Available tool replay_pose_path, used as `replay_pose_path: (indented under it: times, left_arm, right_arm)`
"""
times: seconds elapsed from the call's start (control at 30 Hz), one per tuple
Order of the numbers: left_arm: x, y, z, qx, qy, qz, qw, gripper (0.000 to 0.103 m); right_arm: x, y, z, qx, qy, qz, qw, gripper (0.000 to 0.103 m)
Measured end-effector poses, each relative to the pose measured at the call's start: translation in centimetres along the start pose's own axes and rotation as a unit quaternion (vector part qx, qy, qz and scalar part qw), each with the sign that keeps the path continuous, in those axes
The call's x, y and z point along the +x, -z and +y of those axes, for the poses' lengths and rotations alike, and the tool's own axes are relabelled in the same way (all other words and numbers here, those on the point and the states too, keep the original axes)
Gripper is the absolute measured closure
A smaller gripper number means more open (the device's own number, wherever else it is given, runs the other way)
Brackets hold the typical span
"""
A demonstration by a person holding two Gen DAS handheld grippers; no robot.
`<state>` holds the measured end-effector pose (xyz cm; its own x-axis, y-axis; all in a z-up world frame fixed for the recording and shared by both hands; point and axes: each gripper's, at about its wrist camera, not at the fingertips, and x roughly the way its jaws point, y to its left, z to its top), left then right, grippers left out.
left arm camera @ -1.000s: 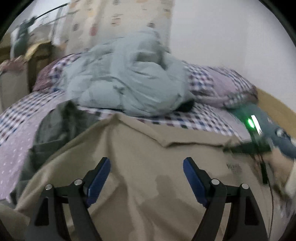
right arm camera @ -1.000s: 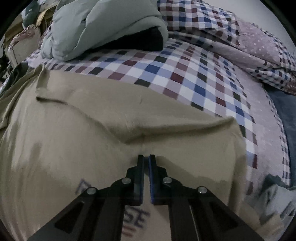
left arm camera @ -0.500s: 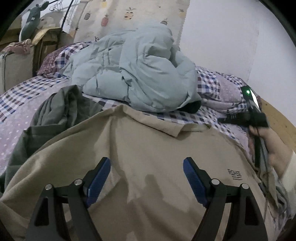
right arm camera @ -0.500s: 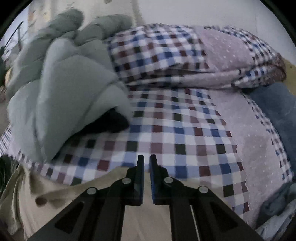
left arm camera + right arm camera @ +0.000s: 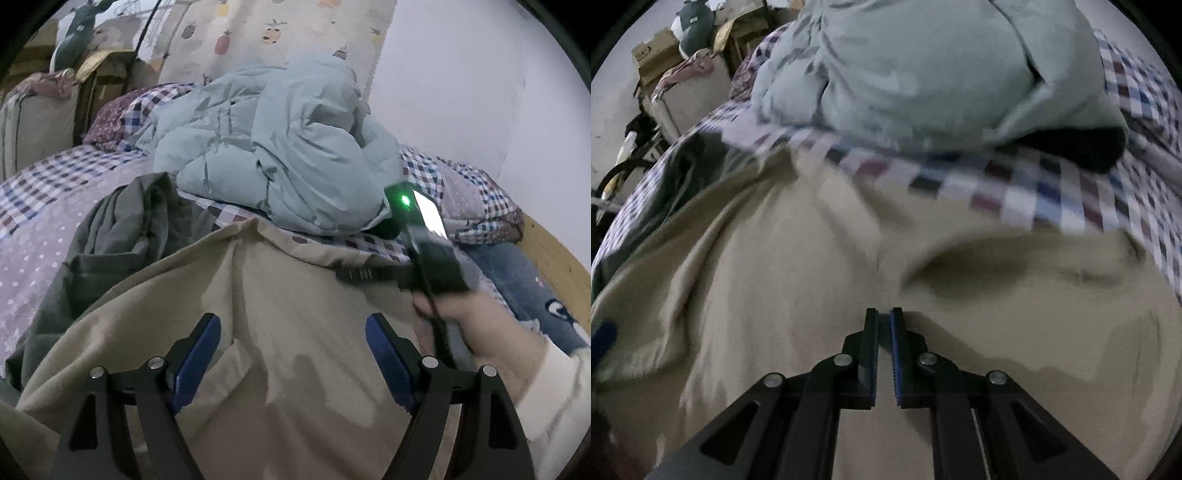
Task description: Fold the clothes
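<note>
Right tool (image 5: 884, 321), together with nothing visibly clamped, drops back low over beige shirt (image 5: 820, 295) on bed (image 5: 1071, 199); left tool (image 5: 293, 354) stays apart, folding undecided.

The shirt (image 5: 295, 295) was beige; the duvet (image 5: 280, 155) pale blue-grey; the sheet (image 5: 1052, 192) checked in white, blue and maroon; the garment (image 5: 122, 236) dark green; the curtain (image 5: 280, 33) cream with pineapples; the pads (image 5: 388, 365) blue
</note>
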<state>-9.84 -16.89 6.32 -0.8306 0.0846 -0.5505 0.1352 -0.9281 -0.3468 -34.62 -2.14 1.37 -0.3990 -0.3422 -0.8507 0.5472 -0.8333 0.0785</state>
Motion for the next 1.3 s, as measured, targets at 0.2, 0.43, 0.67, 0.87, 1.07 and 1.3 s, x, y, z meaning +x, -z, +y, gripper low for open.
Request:
replay_pose_path:
  times: [0.2,0.43,0.67,0.87,1.07,1.3]
  left_arm:
    - [-0.2,-0.7,1.2,-0.031,0.006,-0.004,0.9995,0.019]
    - [-0.5,-0.9,1.8,-0.05,0.019,-0.001,0.9986,0.019]
    - [-1.0,-1.3,1.8,-0.042,0.021,-0.012,0.9988,0.019]
    - [-2.2,-2.0,2.3,-0.047,0.03,-0.035,0.9978,0.019]
    - [-4.8,-2.8,2.0,-0.036,0.045,-0.069,0.996,0.018]
    - [-10.3,-3.7,1.3,-0.008,0.064,-0.115,0.9912,0.016]
  right_arm:
    - [1.8,-7.2,-3.2,0.059,0.054,-0.029,0.996,0.098]
    - [3.1,-8.3,-3.6,0.059,0.088,-0.035,0.994,0.1]
    - [4.3,-9.2,-3.7,0.055,0.122,-0.042,0.99,0.101]
    - [2.9,-9.0,-3.8,0.058,0.123,-0.045,0.99,0.075]
    - [-6.2,-5.0,-3.4,0.059,0.062,-0.081,0.993,0.046]
    - [-20.8,7.1,1.7,0.091,0.007,-0.178,0.98,0.025]
